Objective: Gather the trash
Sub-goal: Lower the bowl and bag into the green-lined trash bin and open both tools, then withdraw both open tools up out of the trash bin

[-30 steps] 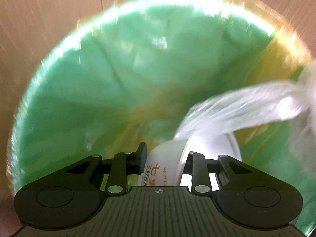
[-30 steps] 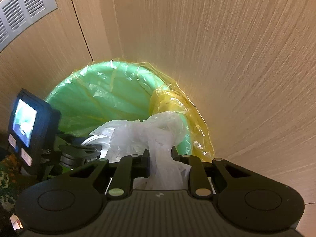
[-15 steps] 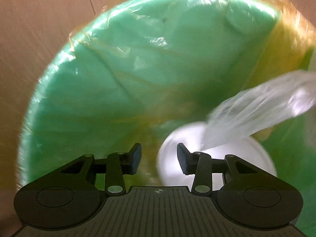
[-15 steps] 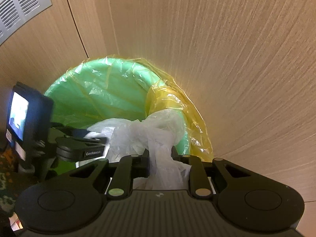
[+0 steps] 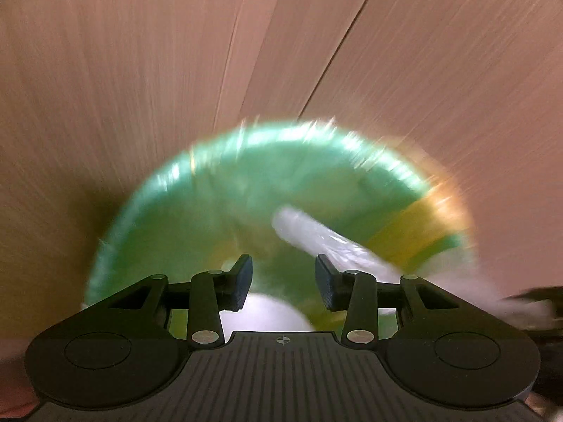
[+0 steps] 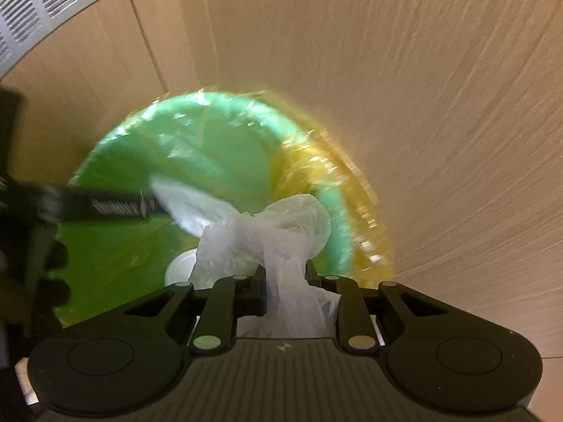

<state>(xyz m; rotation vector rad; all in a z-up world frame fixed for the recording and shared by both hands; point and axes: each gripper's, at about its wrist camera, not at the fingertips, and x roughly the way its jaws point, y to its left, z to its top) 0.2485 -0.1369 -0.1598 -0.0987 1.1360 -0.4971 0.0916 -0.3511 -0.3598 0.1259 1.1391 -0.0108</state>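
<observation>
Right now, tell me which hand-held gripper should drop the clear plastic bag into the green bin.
Right. The right hand-held gripper already pinches the clear plastic bag above the green bin; the left hand-held gripper is open, holding nothing.

Pale wood-grain floor [image 6: 440, 105] fills the surroundings, its long planks divided by thin dark seams (the grain streaked with blur in the left wrist view [image 5: 140, 70]). A grey metal vent grille [image 6: 38, 10] with rows of narrow slots sits set into the boards at the upper left corner.
</observation>
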